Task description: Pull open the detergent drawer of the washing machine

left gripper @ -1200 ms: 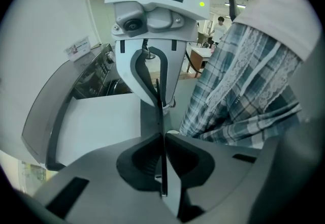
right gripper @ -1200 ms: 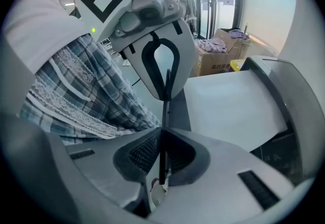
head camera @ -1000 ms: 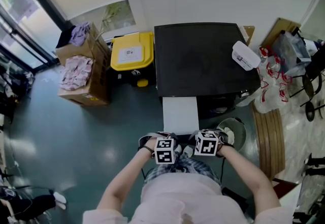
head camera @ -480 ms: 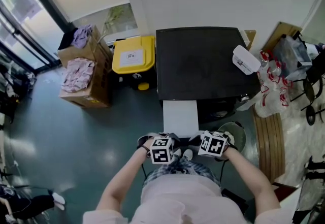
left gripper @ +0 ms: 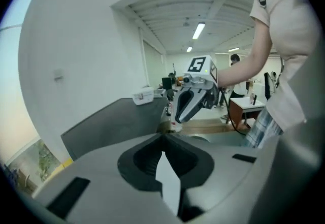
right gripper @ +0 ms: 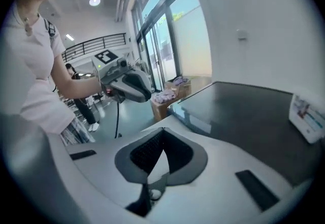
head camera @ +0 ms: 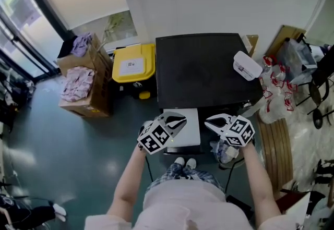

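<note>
The washing machine's flat black top (head camera: 201,70) looks smooth and matt, with a faint sheen. The square yellow bin lid (head camera: 134,62) is glossy plastic. The brown box (head camera: 88,75) is rough cardboard. The teal floor (head camera: 62,140) shines.

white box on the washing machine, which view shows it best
Head view: the white box lies whole and unblocked on the washing machine. The left gripper view shows it small and distant; the right gripper view crops it at the edge.

Open-plan office/lab hall, washer (head camera: 203,70), desks (left gripper: 247,102) in bkgd (big windows (right gripper: 172,25), strip lights (left gripper: 198,30))
</note>
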The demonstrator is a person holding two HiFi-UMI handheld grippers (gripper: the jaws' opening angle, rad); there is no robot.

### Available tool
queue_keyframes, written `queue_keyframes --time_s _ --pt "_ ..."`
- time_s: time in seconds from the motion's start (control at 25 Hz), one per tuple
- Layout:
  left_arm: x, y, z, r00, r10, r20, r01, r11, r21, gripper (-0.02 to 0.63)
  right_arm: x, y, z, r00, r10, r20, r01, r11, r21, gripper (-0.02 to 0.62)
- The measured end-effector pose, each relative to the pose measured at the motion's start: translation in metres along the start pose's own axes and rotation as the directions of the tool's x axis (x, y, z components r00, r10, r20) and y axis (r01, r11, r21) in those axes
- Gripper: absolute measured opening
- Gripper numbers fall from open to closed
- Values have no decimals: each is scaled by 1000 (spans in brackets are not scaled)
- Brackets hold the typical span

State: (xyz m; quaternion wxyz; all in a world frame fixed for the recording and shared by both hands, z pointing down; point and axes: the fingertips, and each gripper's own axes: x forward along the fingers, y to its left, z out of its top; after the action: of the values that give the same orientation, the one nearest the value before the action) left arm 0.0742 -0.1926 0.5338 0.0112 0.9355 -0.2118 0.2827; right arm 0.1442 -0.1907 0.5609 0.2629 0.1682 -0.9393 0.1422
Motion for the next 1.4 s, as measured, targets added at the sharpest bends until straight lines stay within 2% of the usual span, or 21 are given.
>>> queue_keyframes --time_s 0.12,0.2,0.28,0.4,0.52,0.6,0.64,0.76,0.92,1.4 --pt "-8 33 29 985 121 120 -114 991 -68 40 -28 -39 28 978 -138 157 132 990 43 18" --pt "-14 55 46 959 216 182 -198 974 -114 40 -49 -64 46 934 -244 260 230 969 86 18" --pt "-19 74 59 923 308 230 -277 948 -157 40 -73 -87 63 864 -352 359 317 936 155 18" --pt "-27 94 70 859 426 284 -372 901 -224 40 -108 -110 79 727 -493 478 415 870 266 18" --pt "-37 108 74 786 529 320 -443 843 -306 35 -137 -119 83 597 -596 536 484 801 352 18" --pt "-44 115 73 741 583 334 -476 806 -351 31 -151 -121 81 537 -646 543 525 759 385 18" --pt "-47 118 71 724 601 338 -490 793 -362 28 -155 -121 78 517 -664 539 543 742 393 18" --pt "-53 123 70 700 624 347 -513 778 -363 26 -163 -121 72 482 -703 523 589 702 401 17" --pt "-58 127 67 691 631 352 -512 771 -378 26 -173 -121 63 447 -736 508 629 663 407 17" --pt "-54 127 65 705 620 343 -504 779 -373 25 -175 -125 55 443 -755 483 653 641 403 14"
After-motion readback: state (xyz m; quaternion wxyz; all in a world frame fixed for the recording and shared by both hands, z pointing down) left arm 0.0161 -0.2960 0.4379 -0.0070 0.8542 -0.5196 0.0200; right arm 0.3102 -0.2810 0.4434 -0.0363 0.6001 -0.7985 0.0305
